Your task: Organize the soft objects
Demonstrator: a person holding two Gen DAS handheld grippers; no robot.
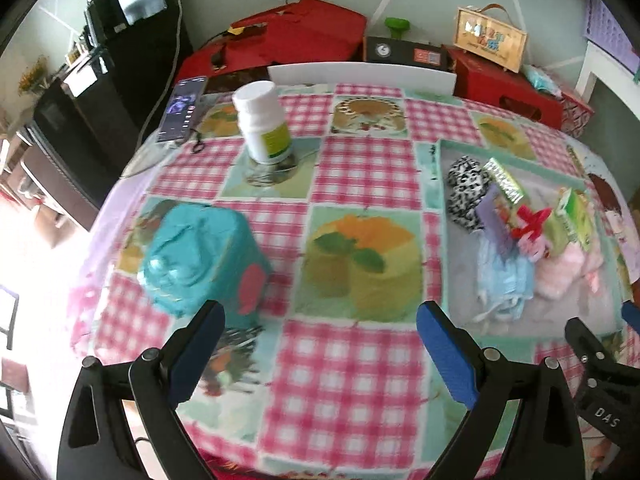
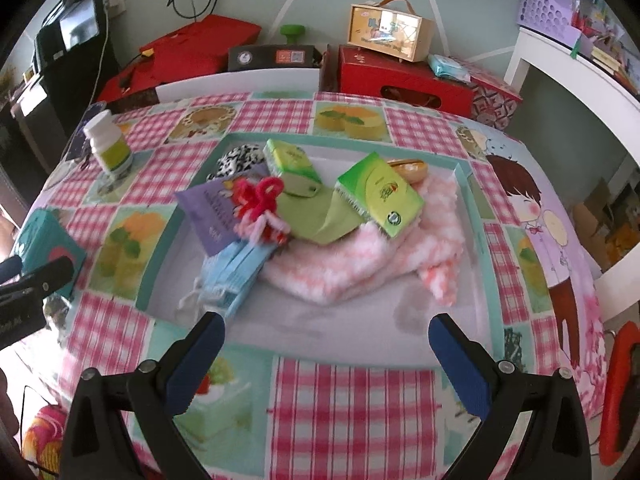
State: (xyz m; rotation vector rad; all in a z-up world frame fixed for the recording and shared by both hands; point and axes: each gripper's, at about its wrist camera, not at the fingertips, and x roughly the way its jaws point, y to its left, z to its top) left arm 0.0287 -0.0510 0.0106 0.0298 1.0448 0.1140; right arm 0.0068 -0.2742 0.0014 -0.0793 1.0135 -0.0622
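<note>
A shallow teal-rimmed tray (image 2: 466, 184) on the checked tablecloth holds soft things: a pink fluffy cloth (image 2: 360, 264), blue face masks (image 2: 236, 276), two green tissue packs (image 2: 380, 196), a red and pink bow (image 2: 260, 208), a purple pouch (image 2: 212, 212) and a black-and-white spotted cloth (image 2: 236, 160). My right gripper (image 2: 326, 354) hangs open over the tray's near rim, nothing between its fingers. My left gripper (image 1: 320, 338) is open and empty too, above the cloth left of the tray (image 1: 440, 184). A teal soft pack (image 1: 200, 260) lies just beyond its left finger.
A white pill bottle (image 1: 264, 120) stands at the back left, a phone (image 1: 182, 108) beside it. Red boxes (image 2: 400, 80) and a wooden picture case (image 2: 388, 32) line the wall behind the table. A white shelf (image 2: 572, 68) stands at the right.
</note>
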